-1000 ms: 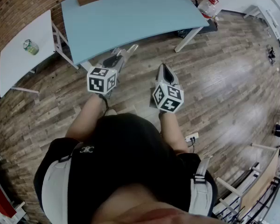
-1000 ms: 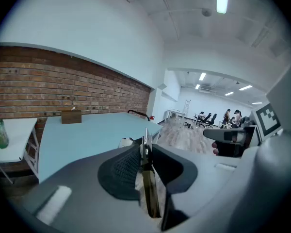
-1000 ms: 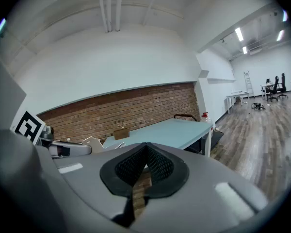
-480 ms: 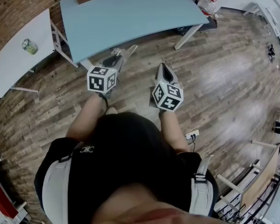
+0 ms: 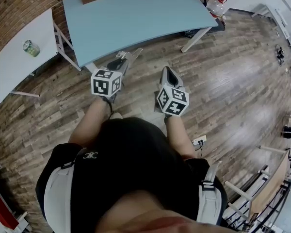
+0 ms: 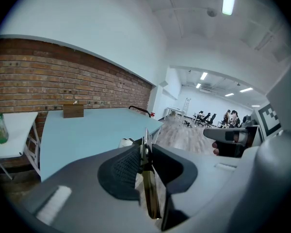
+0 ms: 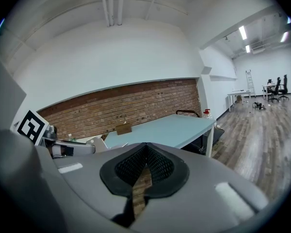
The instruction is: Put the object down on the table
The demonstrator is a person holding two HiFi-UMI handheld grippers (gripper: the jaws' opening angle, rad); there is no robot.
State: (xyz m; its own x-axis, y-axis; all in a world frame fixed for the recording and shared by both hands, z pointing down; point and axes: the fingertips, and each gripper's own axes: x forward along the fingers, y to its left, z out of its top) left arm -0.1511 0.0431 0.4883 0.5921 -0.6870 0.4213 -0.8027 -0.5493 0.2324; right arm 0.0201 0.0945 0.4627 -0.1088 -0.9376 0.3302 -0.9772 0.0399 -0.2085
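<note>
Now both forearms reach forward, 2 grippers side by side. Ahead of the left gripper [image 5: 126,57] [image 6: 146,152] spreads a smooth pale-blue table [image 5: 136,13], with wood-plank flooring [image 5: 223,81] below. Its ribbed black pads [image 6: 122,169] clench a thin, flat metal strip [image 6: 150,194] [image 5: 134,53], edge-on, jutting past the tips near the table's edge. The right gripper [image 5: 167,72] [image 7: 144,152] beside it is clenched, empty. Marker cubes [image 5: 105,83] bear black-and-white squares.
</note>
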